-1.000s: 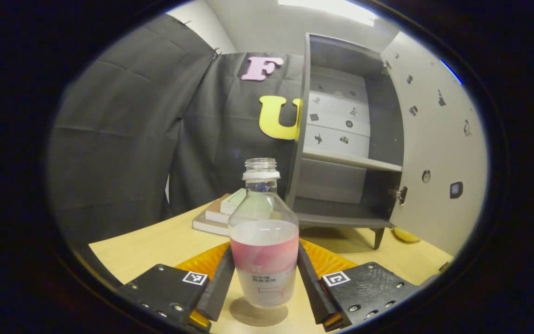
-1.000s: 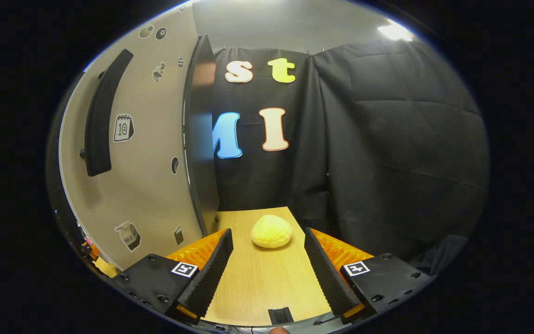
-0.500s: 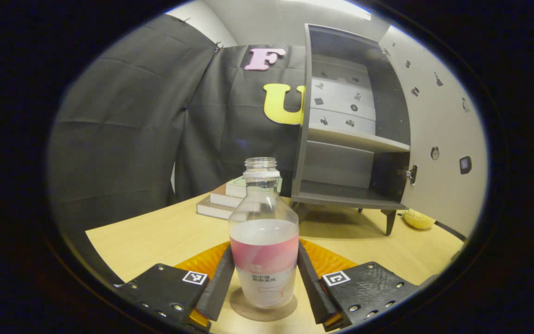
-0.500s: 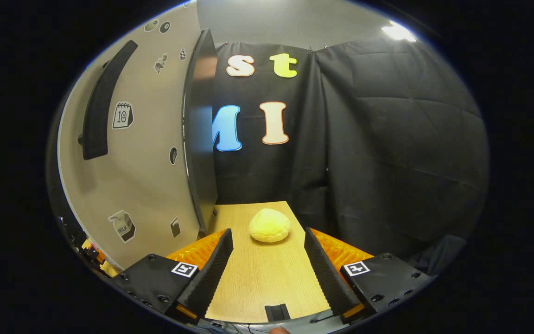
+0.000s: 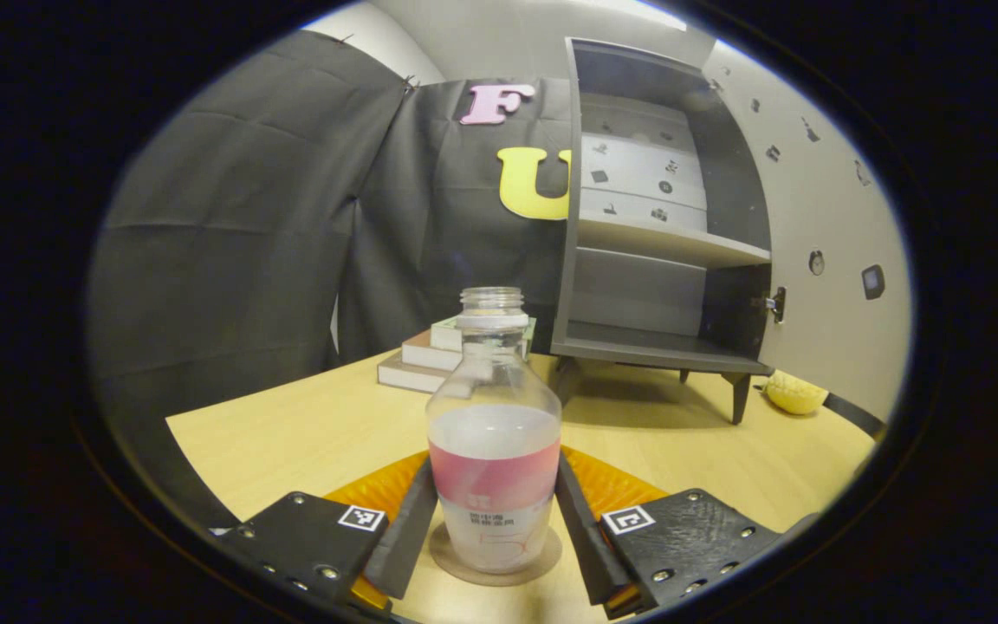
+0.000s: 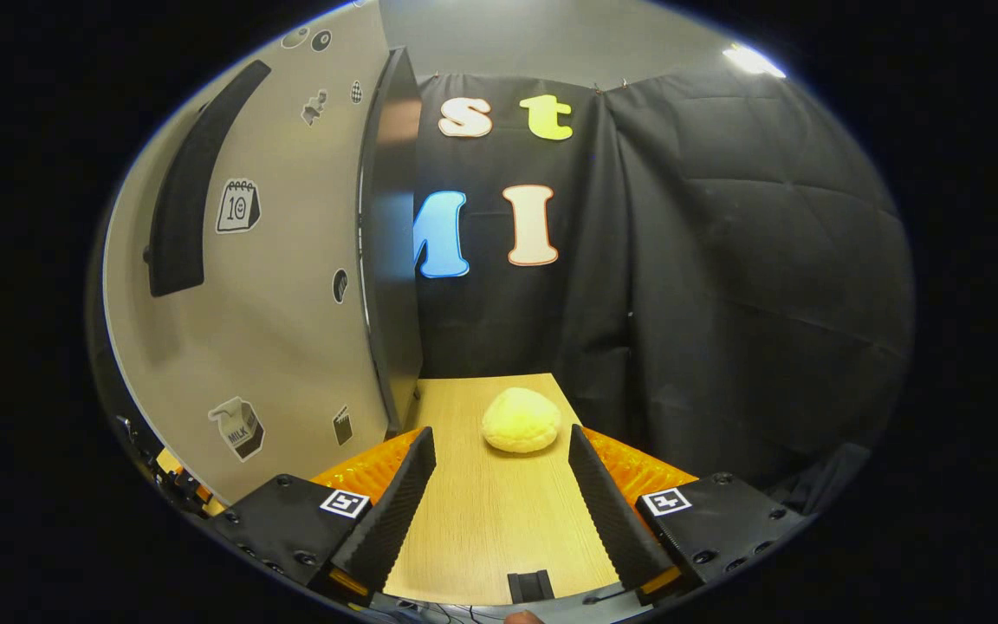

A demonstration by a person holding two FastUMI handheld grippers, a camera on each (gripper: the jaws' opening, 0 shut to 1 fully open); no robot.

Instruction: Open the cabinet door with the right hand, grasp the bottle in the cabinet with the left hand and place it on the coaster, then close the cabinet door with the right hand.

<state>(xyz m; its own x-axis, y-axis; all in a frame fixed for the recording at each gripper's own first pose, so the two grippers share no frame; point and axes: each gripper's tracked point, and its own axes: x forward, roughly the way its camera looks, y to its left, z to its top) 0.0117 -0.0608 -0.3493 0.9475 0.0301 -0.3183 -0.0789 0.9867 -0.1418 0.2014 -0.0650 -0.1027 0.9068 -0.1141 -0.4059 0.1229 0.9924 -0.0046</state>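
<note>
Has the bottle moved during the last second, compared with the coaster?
Yes. The bottle, held in the left hand-held gripper, has come down onto the round coaster, which lay nearer the camera before.

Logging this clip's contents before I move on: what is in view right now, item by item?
bottle: 1, clear with pink label, no cap, standing on the coaster, between the left gripper's fingers
coaster: 1, brown, round, on the table under the bottle
cabinet: 1, dark grey, shelves bare, on the table
cabinet door: 1, beige with stickers and a black handle, open
books: small stack, left of the cabinet
yellow bun-shaped object: 1, on the table beyond the door
table: 1, light wood
left gripper: black and orange, around the bottle
right gripper: black and orange, open, holding nothing
</note>
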